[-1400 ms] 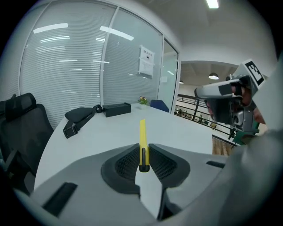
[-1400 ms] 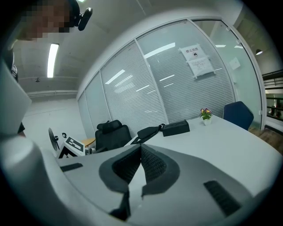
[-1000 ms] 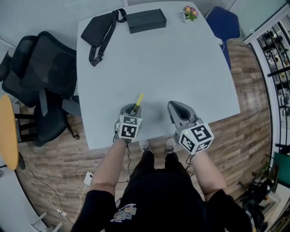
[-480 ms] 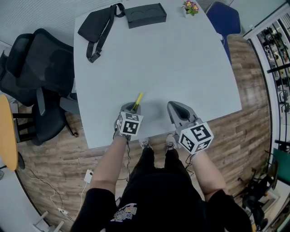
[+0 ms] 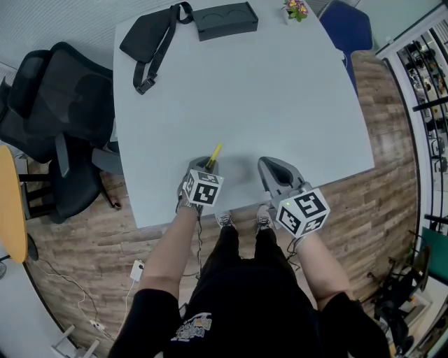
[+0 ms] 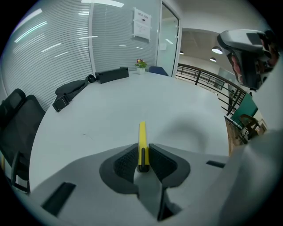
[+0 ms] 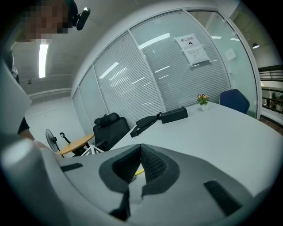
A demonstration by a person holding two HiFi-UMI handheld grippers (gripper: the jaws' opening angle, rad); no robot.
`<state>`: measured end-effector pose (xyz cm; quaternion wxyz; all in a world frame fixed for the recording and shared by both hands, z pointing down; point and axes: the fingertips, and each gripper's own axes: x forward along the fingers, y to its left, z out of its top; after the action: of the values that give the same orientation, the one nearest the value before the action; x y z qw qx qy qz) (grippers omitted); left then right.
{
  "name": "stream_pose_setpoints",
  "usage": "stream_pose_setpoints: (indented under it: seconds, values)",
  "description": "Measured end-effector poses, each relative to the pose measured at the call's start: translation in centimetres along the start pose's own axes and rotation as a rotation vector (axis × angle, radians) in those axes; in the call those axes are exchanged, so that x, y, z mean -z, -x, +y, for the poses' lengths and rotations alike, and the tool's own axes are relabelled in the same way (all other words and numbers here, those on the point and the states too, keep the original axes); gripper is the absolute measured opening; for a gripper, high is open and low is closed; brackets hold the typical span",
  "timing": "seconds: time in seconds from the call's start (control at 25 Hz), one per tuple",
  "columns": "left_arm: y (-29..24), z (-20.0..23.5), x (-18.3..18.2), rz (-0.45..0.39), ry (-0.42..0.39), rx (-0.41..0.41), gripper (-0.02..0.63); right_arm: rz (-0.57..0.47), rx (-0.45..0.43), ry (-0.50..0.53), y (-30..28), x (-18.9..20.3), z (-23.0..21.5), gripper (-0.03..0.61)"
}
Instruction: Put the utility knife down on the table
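Note:
A yellow utility knife (image 6: pixel 142 137) sticks out forward from between the pads of my left gripper (image 6: pixel 142 149), which is shut on its rear end. In the head view this gripper (image 5: pixel 207 168) is low over the near edge of the white table (image 5: pixel 280 91), and the knife (image 5: pixel 215 152) points away from me. My right gripper (image 5: pixel 270 169) hovers beside it on the right, over the same edge. Its jaws (image 7: pixel 140 148) are shut with nothing between them. A sliver of the yellow knife (image 7: pixel 138 172) shows behind them.
At the table's far side lie a black strap bag (image 5: pixel 150 38), a black case (image 5: pixel 225 19) and a small flower pot (image 5: pixel 295 10). Black office chairs (image 5: pixel 56 119) stand at the left, a blue chair (image 5: pixel 346 28) at the far right, and a round wooden table (image 5: pixel 10 203) at the left edge.
My left gripper has sunk a little toward the table, with the knife still in its jaws. The right gripper has barely shifted.

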<state>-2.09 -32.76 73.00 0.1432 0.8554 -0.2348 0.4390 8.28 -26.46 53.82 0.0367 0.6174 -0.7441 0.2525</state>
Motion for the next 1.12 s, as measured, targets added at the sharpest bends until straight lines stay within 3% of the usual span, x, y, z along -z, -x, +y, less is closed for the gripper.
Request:
stream_pose_setpoints:
  seconds: [0.28, 0.52, 0.8, 1.12]
  values:
    - [0.2, 0.3, 0.0, -0.009, 0.002, 0.0, 0.11, -0.002, -0.008, 0.005, 0.4, -0.2, 0.0, 0.004]
    - [2.4, 0.9, -1.1, -0.077, 0.041, -0.042, 0.115, -0.016, -0.026, 0.017, 1.0, -1.1, -0.3, 0.004]
    - [7.5, 0.7, -4.0, -0.212, 0.11, -0.121, 0.115, -0.043, -0.078, 0.041, 2.0, -2.8, -0.2, 0.003]
    - [15.6, -1.5, -9.8, -0.443, 0.17, -0.195, 0.099, -0.079, -0.159, 0.087, 3.9, -5.1, 0.4, 0.003]
